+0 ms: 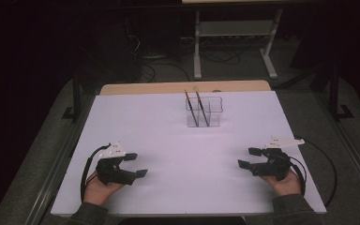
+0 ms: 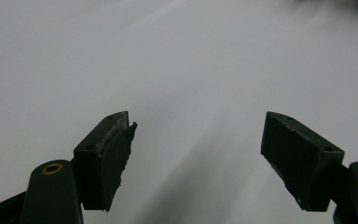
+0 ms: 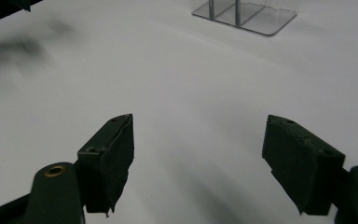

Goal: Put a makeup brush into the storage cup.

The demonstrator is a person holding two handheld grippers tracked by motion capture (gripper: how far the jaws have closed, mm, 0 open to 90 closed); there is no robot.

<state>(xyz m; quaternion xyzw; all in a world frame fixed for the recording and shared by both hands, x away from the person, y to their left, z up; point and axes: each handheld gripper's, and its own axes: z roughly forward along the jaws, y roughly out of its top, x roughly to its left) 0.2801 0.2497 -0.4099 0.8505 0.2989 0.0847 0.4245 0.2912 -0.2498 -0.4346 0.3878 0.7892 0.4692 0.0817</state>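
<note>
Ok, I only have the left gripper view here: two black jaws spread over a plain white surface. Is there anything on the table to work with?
Observer: Yes. A clear holder stands at the far middle of the white table.
Operator: Anything in it?
Observer: Two thin sticks lean in its left part, tops tilted left; its right part looks empty.
Operator: Where is the other gripper?
Observer: The right gripper rests at the near right, jaws spread and nothing between them, mirroring the left gripper.
Operator: Is either one near the holder?
Observer: No. Both sit near the front edge, well apart from it.
</note>
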